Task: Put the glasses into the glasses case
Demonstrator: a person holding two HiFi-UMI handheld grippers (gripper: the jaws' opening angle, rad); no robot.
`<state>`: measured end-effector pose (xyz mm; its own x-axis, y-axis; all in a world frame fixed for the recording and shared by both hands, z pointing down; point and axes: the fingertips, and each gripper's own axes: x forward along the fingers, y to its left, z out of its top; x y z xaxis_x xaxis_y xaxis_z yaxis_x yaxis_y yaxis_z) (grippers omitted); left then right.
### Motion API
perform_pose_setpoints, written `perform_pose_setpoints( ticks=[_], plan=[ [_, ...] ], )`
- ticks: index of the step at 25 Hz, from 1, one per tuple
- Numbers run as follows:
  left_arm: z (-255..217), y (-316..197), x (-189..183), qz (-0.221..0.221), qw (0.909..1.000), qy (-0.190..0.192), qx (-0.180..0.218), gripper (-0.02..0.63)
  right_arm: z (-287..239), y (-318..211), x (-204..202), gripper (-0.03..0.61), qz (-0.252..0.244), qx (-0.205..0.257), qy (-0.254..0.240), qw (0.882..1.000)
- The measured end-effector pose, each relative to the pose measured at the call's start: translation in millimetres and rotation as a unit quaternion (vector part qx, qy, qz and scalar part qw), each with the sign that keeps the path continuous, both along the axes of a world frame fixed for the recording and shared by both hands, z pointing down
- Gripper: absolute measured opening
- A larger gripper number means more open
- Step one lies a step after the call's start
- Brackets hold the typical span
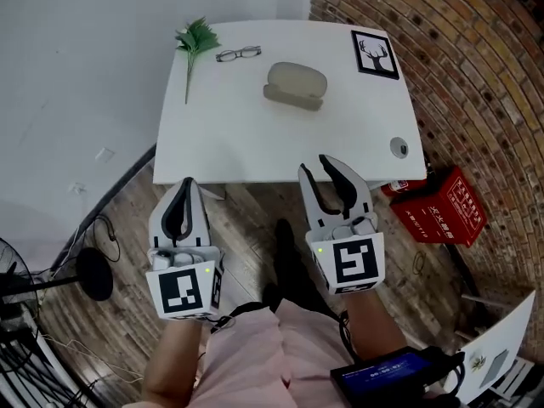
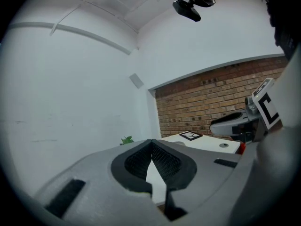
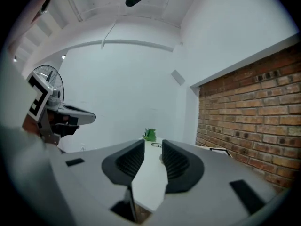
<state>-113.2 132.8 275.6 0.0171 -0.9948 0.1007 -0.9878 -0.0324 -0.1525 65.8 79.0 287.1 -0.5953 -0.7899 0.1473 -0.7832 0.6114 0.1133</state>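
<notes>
The glasses (image 1: 238, 54) lie open near the far left of the white table (image 1: 255, 147), next to a green sprig (image 1: 195, 39). The beige glasses case (image 1: 295, 84) sits closed at the table's far middle, to the right of the glasses. My left gripper (image 1: 185, 184) hangs off the table's near edge over the wooden floor, its tips together with nothing between them (image 2: 151, 143). My right gripper (image 1: 316, 167) is at the near edge too, its jaws apart and empty (image 3: 150, 143). In the right gripper view the glasses (image 3: 156, 145) show small, far ahead.
A framed deer picture (image 1: 375, 54) lies at the table's far right and a small round object (image 1: 399, 148) at its near right corner. A red box (image 1: 442, 204) stands on the floor by the brick wall. A fan (image 1: 17, 287) and cables are at lower left.
</notes>
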Motion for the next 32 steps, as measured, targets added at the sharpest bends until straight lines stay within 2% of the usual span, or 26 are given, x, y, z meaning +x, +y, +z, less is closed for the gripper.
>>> perform_pose_setpoints(
  ticks=[10,14,25,29,32],
  plan=[
    [2,-110,-25,-0.050,0.9985,0.009,-0.019,0.009,0,-128,-36,0.123,-0.060,-0.009,0.012,0.998],
    [-16,-135,-38,-0.071,0.9975,0.005,0.005,0.008,-14,-165,-51,0.123,-0.085,0.003,0.018,0.996],
    [-74,-167,-63,-0.096,0.9927,-0.011,0.071,0.009,-91,-223,-92,0.124,-0.133,0.087,0.023,0.987],
    [-75,-179,-77,-0.102,0.9924,0.001,0.068,0.008,-96,-237,-111,0.124,-0.148,0.102,0.033,0.983],
    [-63,-195,-91,-0.100,0.9932,0.005,0.059,0.009,-85,-251,-128,0.124,-0.160,0.094,0.047,0.981]
  ],
)
